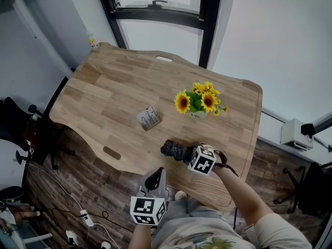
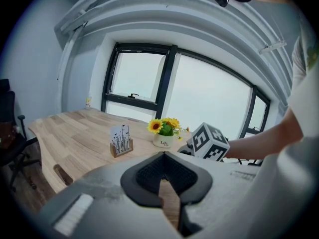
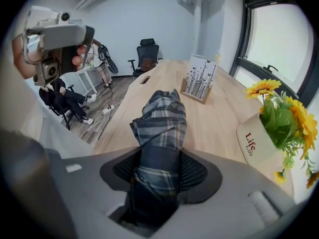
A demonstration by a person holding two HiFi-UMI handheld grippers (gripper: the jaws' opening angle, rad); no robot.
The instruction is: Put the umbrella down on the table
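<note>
Two grippers: the right gripper (image 3: pixel 159 169) is clenched around a folded plaid umbrella (image 3: pixel 162 121). The left gripper (image 2: pixel 167 184) has its jaws drawn together on nothing and hangs off the table's near edge by the person's body.
Umbrella's place: in the head view the umbrella (image 1: pixel 174 150) lies over the wooden table (image 1: pixel 114 92), close to the near edge and pointing away from the right gripper (image 1: pixel 182 153). Whether it already touches the wood cannot be told.
Step in hand: probably the last lowering before letting go.
Risk, early release: if the jaws part while the bundle is above the wood, it would drop, and a rounded roll may run.
Risk, near edge: the held end sits close to the rim, so a roll that way could take it to the floor.
Risk, sunflower pot: the sunflower pot (image 1: pixel 199 114) stands near on the far side, so a sideways swing could tip it.
Risk, card stand: the card stand (image 1: pixel 149 118) is further off and less exposed.
Left gripper, head view: the left gripper (image 1: pixel 154 179) is too far from the umbrella to steady it.
</note>
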